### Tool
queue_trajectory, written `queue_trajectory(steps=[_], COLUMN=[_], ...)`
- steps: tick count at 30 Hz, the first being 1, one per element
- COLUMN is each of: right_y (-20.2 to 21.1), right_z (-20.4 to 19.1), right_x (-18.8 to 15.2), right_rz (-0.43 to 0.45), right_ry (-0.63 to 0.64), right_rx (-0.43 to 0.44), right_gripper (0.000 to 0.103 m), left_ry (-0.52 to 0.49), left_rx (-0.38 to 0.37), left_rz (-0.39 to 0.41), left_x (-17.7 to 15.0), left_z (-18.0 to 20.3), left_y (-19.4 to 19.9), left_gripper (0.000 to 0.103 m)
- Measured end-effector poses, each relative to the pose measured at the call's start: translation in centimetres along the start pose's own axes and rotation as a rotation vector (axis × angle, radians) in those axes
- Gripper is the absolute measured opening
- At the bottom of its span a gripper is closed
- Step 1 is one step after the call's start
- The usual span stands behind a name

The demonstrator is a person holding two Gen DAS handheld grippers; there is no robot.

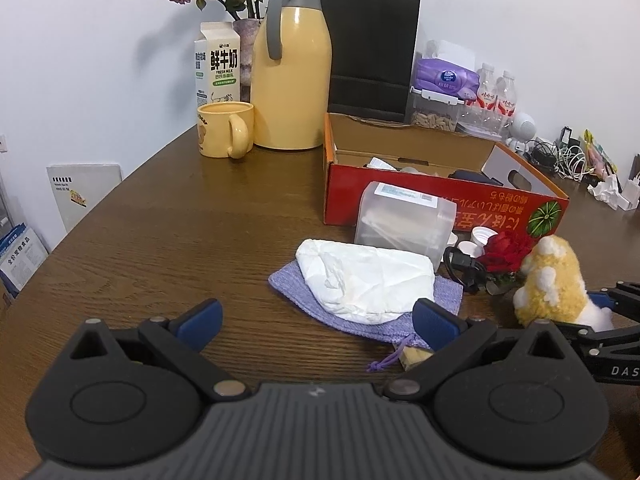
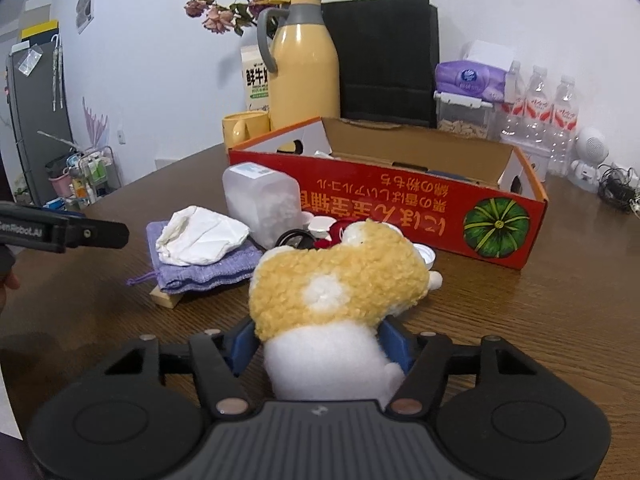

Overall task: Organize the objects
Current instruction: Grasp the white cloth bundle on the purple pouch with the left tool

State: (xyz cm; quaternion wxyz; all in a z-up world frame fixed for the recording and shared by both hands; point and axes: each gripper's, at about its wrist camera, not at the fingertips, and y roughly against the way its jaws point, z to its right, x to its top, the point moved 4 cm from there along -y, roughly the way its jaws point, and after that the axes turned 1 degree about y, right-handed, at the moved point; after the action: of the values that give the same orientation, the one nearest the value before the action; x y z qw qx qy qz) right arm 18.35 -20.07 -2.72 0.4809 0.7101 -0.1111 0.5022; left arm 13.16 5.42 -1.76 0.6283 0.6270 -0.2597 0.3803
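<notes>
the left hand-held gripper (image 1: 318, 322) was spread wide over the bench (image 1: 160, 240) and gripped nothing. its blue pads (image 1: 200, 318) stood apart at about 6 o'clock of the left wrist view. the white crumpled bag (image 1: 366, 280) lay on the purple pouch (image 1: 296, 284), just beyond the right pad.

the right hand-held gripper (image 2: 320, 344) was closed around the white lower part of the plush toy (image 2: 336, 280), which filled the middle of the right wrist view. the toy leaned forward, toward the red cardboard box (image 2: 384, 204) at 12 o'clock. i judged the step in hand to be carrying the toy into that open box. to do it well, the toy probably should be lifted above the near red wall before it went forward, because soft fur can slip and the grip was only on the bottom part.

going left to right around it: the clear plastic container (image 2: 260, 204) stood touching or almost touching the box front, and small white caps (image 2: 320, 224) and a red flower (image 1: 506, 250) lay between the toy and the box. these were in the straight way and could be pushed. farther behind, the yellow mug (image 1: 224, 130), the yellow thermos (image 1: 292, 80) and the black paper bag (image 1: 370, 52) stood well apart and should not disturb.
</notes>
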Motion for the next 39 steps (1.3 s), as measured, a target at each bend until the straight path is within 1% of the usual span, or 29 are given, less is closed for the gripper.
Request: queue_trajectory(steps=[6, 12, 17, 24, 26, 31, 35, 39], right_y=[0.9, 0.9, 0.6, 0.1, -0.2, -0.2, -0.3, -0.3], right_z=[1.4, 3.5, 4.7, 5.1, 5.1, 5.2, 5.3, 5.4], right_x=[0.2, 0.3, 0.3, -0.1, -0.2, -0.3, -0.3, -0.4], right_rz=[0.045, 0.065, 0.073, 0.067, 0.059, 0.060, 0.056, 0.056], right_ry=[-0.039, -0.068, -0.083, -0.081, -0.083, -0.091, -0.100, -0.111], right_rx=[-0.056, -0.183, -0.246, -0.270, -0.272, -0.263, -0.254, -0.247], right_gripper=[0.062, 0.062, 0.062, 0.062, 0.062, 0.062, 0.062, 0.062], left_ry=[-0.004, -0.019, -0.053, -0.089, -0.098, -0.082, -0.101, -0.111], left_rx=[-0.001, -0.011, -0.025, -0.065, -0.059, -0.048, -0.026, -0.010], left_rz=[-0.006, -0.009, -0.022, -0.079, -0.097, -0.118, -0.111, -0.077], left_x=[0.0, 0.5, 1.1, 1.7, 1.8, 1.9, 1.2, 0.7], left_z=[0.4, 1.5, 2.7, 4.4, 4.6, 4.7, 4.9, 5.0], left_y=[-0.6, -1.7, -3.3, -6.4, -7.3, -8.6, -9.1, -8.9], left_gripper=[0.103, 0.103, 0.103, 0.103, 0.103, 0.103, 0.103, 0.103])
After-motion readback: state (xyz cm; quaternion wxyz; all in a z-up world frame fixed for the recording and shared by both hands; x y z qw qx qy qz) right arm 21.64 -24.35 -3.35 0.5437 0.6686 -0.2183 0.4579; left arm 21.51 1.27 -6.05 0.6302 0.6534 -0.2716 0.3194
